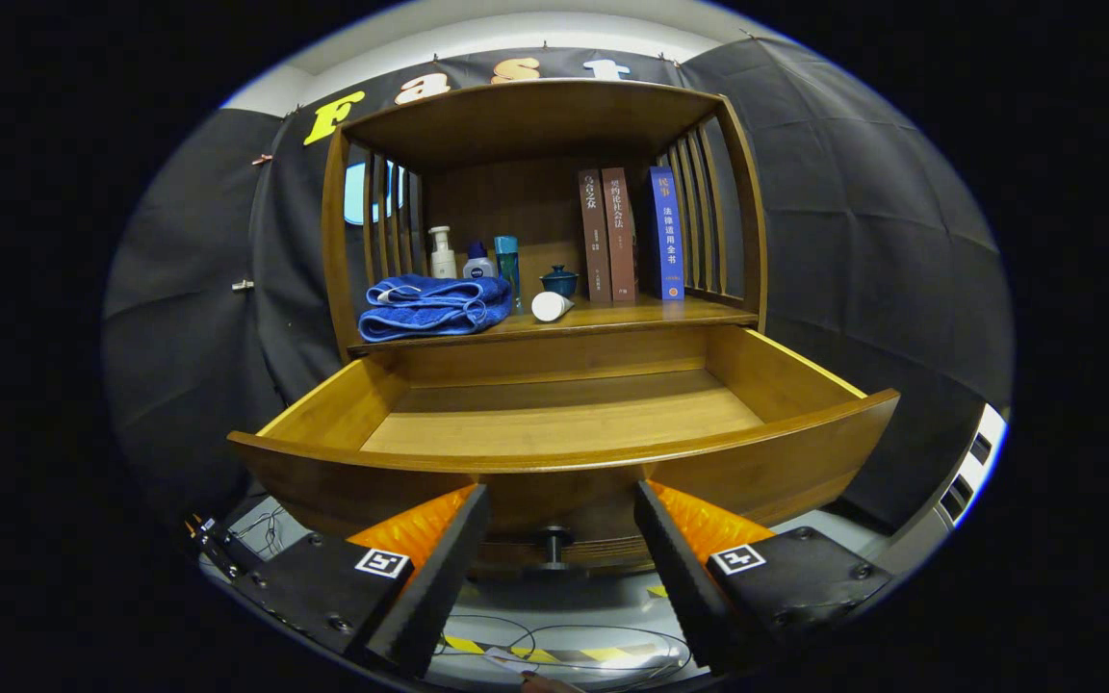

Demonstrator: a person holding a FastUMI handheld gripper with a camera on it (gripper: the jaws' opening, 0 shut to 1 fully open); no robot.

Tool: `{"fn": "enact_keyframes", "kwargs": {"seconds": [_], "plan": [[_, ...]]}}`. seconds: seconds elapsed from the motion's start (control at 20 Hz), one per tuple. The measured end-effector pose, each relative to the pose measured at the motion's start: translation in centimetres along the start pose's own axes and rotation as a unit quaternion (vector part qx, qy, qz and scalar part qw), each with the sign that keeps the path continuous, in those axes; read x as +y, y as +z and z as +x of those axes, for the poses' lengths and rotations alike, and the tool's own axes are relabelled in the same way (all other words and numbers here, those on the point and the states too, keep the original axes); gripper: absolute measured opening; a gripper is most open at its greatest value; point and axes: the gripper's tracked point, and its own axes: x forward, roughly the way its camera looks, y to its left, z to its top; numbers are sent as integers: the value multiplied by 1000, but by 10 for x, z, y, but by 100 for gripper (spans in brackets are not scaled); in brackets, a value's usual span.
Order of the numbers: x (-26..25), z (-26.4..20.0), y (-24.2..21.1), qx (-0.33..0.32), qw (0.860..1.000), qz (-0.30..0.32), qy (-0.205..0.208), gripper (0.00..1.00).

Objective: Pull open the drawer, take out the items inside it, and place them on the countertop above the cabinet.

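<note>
Now the drawer [564,423] juts toward the spread, empty-fingered tool [562,500], long axis crosswise, apparently empty inside

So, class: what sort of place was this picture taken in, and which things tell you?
Probably a staged recording booth, not a real home: black cloth walls hang behind a wooden cabinet, cables trail on the floor, and the open fingers of a handheld gripper flank the drawer knob.

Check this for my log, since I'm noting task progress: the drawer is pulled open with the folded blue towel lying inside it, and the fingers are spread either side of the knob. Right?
One slip: the gripper view shows the open drawer with a bare floor. The folded blue towel lies on the countertop above. The fingers are indeed spread either side of the knob, gripper open.
</note>
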Motion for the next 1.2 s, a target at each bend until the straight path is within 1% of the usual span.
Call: {"fn": "enact_keyframes", "kwargs": {"seconds": [0.25, 0.6, 0.9, 1.2], "plan": [[-1, 27, 11, 3, 1000, 4, 5, 99], [4, 88, 34, -6, 1000, 13, 4, 98], [6, 137, 43, -13, 1000, 10, 4, 99], [6, 168, 46, -11, 1000, 13, 6, 99]]}}
